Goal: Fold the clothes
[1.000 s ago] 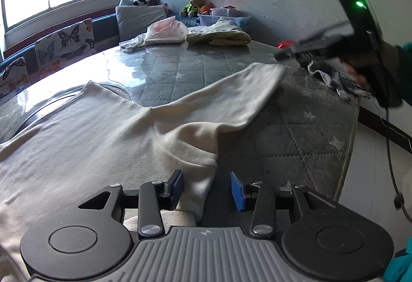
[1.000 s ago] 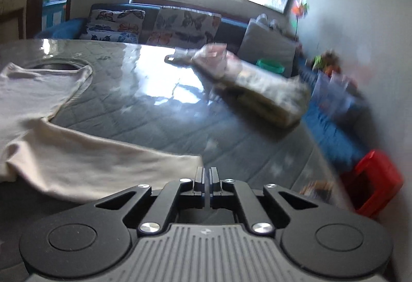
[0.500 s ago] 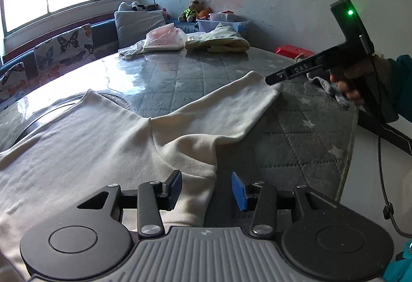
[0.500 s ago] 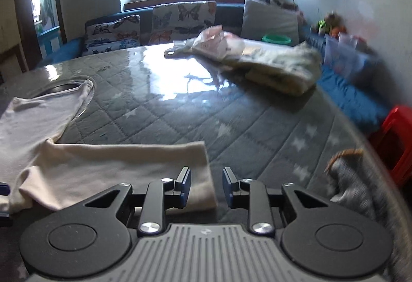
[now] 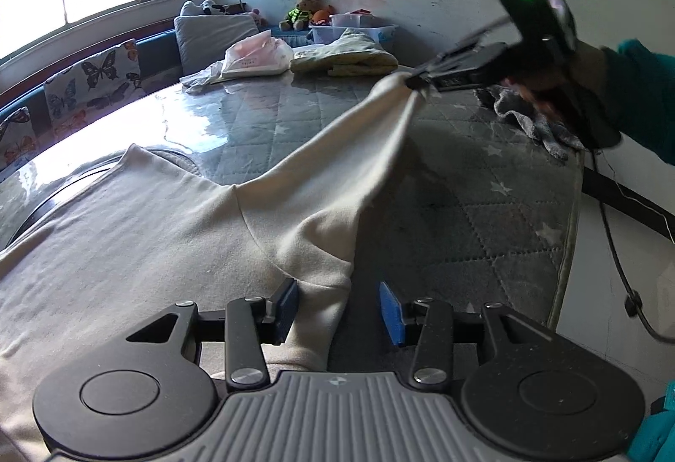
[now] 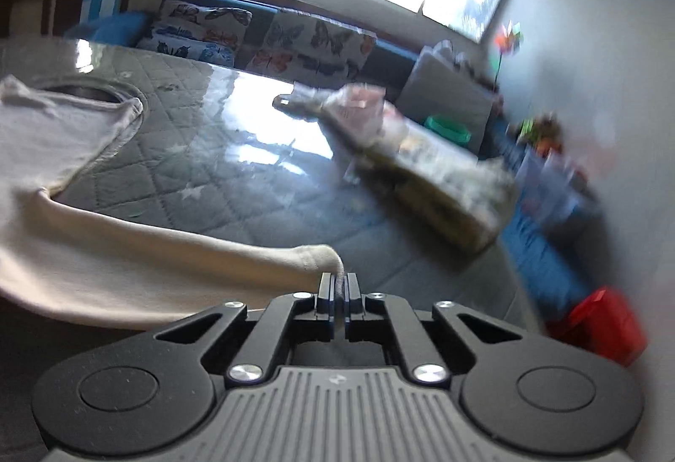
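A cream long-sleeved top (image 5: 139, 234) lies spread on the grey quilted table (image 5: 472, 209). My right gripper (image 6: 338, 287) is shut on the cuff of its sleeve (image 6: 312, 255) and holds the sleeve (image 5: 337, 149) lifted off the table; it also shows in the left wrist view (image 5: 415, 82). My left gripper (image 5: 338, 310) is open, its blue pads either side of the garment's side edge near the armpit (image 5: 320, 285), low over the table.
A pile of folded clothes and a pink bag (image 5: 295, 57) sits at the far side of the table. A grey rag (image 5: 531, 120) lies near the right edge. A butterfly-print sofa (image 6: 270, 40) and a red stool (image 6: 599, 327) stand beyond the table.
My right gripper closed on the sleeve cuff and lifted it off the table. My left gripper has stayed open at the garment's side edge.
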`<control>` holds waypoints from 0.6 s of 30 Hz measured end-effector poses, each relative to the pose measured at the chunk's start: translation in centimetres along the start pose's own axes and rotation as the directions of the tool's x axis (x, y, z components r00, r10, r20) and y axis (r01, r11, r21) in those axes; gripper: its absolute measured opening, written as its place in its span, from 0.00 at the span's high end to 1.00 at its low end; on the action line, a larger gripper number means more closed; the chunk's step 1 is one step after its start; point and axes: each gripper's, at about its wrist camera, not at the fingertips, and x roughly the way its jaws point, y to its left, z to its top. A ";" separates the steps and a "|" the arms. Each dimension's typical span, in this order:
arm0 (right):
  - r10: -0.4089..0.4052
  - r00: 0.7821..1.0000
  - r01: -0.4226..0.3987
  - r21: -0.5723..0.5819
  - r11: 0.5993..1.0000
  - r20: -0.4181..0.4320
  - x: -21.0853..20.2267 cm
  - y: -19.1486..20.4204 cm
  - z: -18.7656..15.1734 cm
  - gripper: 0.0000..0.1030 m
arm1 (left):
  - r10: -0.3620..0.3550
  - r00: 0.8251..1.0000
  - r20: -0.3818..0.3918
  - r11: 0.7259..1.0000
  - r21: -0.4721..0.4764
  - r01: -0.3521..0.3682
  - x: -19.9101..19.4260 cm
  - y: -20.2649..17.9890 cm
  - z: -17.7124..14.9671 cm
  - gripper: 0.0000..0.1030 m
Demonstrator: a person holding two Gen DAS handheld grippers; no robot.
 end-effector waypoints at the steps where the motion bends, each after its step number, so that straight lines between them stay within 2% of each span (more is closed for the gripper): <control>1: -0.005 1.000 0.005 -0.007 1.000 -0.005 0.4 0.1 0.0 0.97 | -0.002 1.000 0.001 1.000 0.002 0.002 0.0 0.0 0.0 0.55; 6: 0.001 0.996 0.001 0.017 1.000 -0.085 3.2 -0.1 -1.2 0.95 | -0.009 1.000 0.002 1.000 0.008 0.009 0.0 0.0 -0.1 0.52; 11: -0.015 0.998 0.019 0.068 0.998 -0.069 2.8 -0.7 -0.7 0.88 | -0.016 1.000 0.010 1.000 0.000 0.016 -0.4 0.1 0.2 0.52; 13: 0.005 0.999 -0.002 0.077 0.997 -0.035 1.9 -0.7 0.1 0.88 | -0.019 1.000 0.025 1.000 -0.004 0.019 -0.7 0.1 0.4 0.52; 18: 0.148 0.989 -0.147 0.131 0.980 -0.001 1.8 0.3 1.3 0.88 | -0.025 1.000 0.018 1.000 0.004 0.025 -0.4 -0.3 0.6 0.52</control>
